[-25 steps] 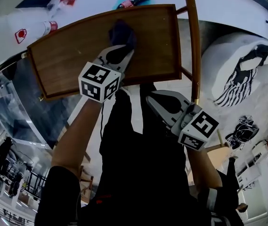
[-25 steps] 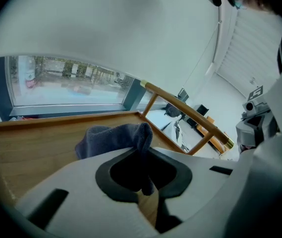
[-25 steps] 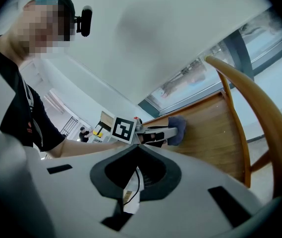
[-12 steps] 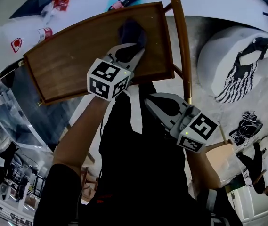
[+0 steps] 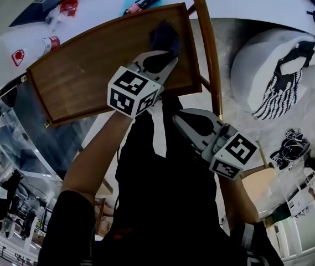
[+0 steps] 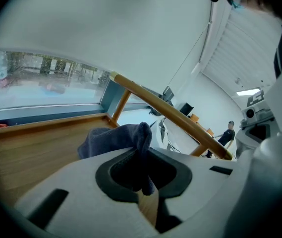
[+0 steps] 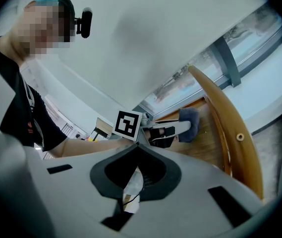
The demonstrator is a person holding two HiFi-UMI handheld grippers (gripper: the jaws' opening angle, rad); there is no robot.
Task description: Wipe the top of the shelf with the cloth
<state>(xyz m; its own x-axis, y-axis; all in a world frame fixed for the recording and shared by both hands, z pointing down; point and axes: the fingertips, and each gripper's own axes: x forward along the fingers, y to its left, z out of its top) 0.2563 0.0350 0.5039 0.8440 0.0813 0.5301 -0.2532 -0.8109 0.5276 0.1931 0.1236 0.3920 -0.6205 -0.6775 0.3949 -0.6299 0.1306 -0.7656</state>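
A dark blue cloth (image 5: 165,36) lies bunched on the wooden shelf top (image 5: 85,65), near its right end. My left gripper (image 5: 163,54) is shut on the cloth's near part and presses it to the wood. In the left gripper view the cloth (image 6: 116,139) bulges over the jaws of the left gripper (image 6: 143,182), with the shelf top (image 6: 27,152) to the left. My right gripper (image 5: 186,121) hangs below the shelf's front edge, against the person's dark clothes, shut with nothing held. Past the right gripper (image 7: 131,192), the right gripper view shows the cloth (image 7: 190,119) and the shelf top (image 7: 200,148).
A curved wooden rail (image 5: 206,49) runs along the shelf's right side, close to the cloth. Behind the shelf a white ledge (image 5: 107,4) bears a bottle (image 5: 35,46) and small items. A round white cushion (image 5: 273,65) with a striped cloth lies to the right.
My left gripper has slid the cloth to the right along the shelf top, towards the right rim. The right gripper has stayed where it was.
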